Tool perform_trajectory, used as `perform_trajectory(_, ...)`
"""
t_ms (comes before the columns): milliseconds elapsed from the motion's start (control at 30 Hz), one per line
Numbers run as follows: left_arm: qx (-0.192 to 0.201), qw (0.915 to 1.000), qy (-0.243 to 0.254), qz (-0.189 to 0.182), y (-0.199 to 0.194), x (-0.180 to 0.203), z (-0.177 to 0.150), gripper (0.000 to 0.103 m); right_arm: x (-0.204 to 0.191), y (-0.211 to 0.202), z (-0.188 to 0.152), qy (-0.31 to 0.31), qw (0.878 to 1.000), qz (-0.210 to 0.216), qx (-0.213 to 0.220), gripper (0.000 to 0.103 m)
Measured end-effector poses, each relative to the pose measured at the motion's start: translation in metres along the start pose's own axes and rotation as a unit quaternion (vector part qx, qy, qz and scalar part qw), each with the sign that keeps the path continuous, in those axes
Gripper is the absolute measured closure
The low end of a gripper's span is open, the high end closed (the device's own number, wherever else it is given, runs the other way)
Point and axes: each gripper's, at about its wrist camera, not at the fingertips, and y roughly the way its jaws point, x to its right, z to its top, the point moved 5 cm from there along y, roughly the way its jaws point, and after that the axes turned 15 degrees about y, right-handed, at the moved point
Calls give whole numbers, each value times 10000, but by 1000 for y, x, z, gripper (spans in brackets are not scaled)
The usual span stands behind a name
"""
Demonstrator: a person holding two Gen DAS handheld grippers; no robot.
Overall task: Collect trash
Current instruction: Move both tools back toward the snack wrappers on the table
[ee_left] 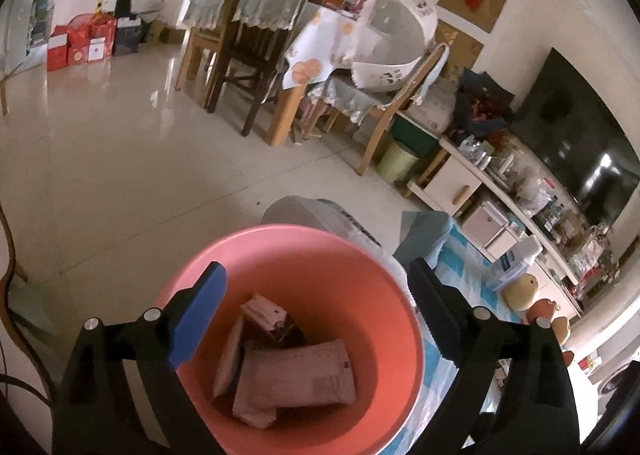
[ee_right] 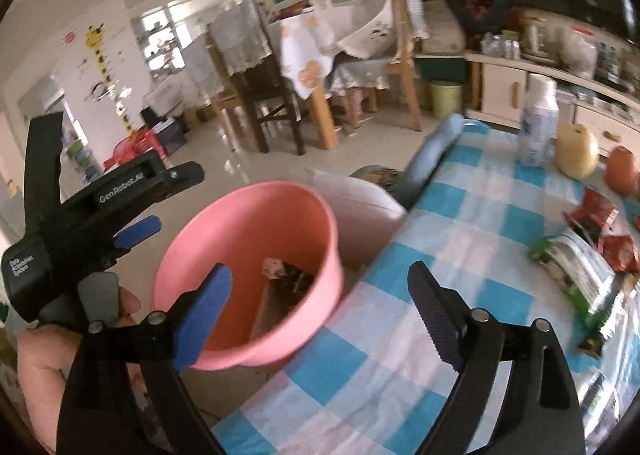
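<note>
A pink bin (ee_left: 280,255) stands beside the table's edge and holds several pale and brown wrappers (ee_left: 296,375). My left gripper (ee_left: 316,295) is open and empty just above the bin's mouth. In the right wrist view the bin (ee_right: 240,231) sits left of the blue checked tablecloth (ee_right: 440,235). My right gripper (ee_right: 320,287) is open and empty over the bin's rim and table edge. The left gripper (ee_right: 152,199) shows at the left beside the bin. Red wrappers (ee_right: 592,211) and a green-and-white packet (ee_right: 580,263) lie on the cloth at the right.
A white bottle (ee_right: 538,123), a yellow pear (ee_right: 578,151) and an orange fruit (ee_right: 620,171) stand at the table's far side. A white lidded bin (ee_right: 360,199) is behind the pink one. Dining chairs (ee_left: 248,55) and a TV cabinet (ee_left: 500,195) lie beyond.
</note>
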Motion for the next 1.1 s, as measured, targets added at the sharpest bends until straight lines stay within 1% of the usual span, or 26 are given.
perform_trajectory(167,441,9986,192,-226,-6,18,2,10,21,-17,-5,71,9998,-182,72,12)
perform_trajectory(267,721,9957,434,-395,-13,35,5,10,33,-24,-10,56,9995,-296,90,12)
perform_trajectory(400,945,9915,705,-547,-19,57,4,10,47,-34,-16,-8,9988,-468,132,12)
perform_trajectory(500,916,9902,843,-636,-18,71,2,10,57,-44,-19,-28,9983,-558,188,12)
perform_trajectory(567,884,9893,960,-650,-19,80,0,10,63,-50,-20,-22,9980,-594,230,9)
perform_trajectory(700,710,9868,1298,-664,-18,98,-4,10,74,-58,-21,-14,9973,-673,280,9)
perform_trajectory(833,536,9859,1392,-763,-15,111,-11,10,81,-63,-22,-12,9970,-723,286,9)
perform_trajectory(967,585,9838,1475,-831,-18,120,-15,10,87,-68,-22,-55,9963,-790,338,8)
perform_trajectory(1100,598,9812,1643,-821,-18,129,-17,10,95,-74,-22,-27,9959,-812,395,8)
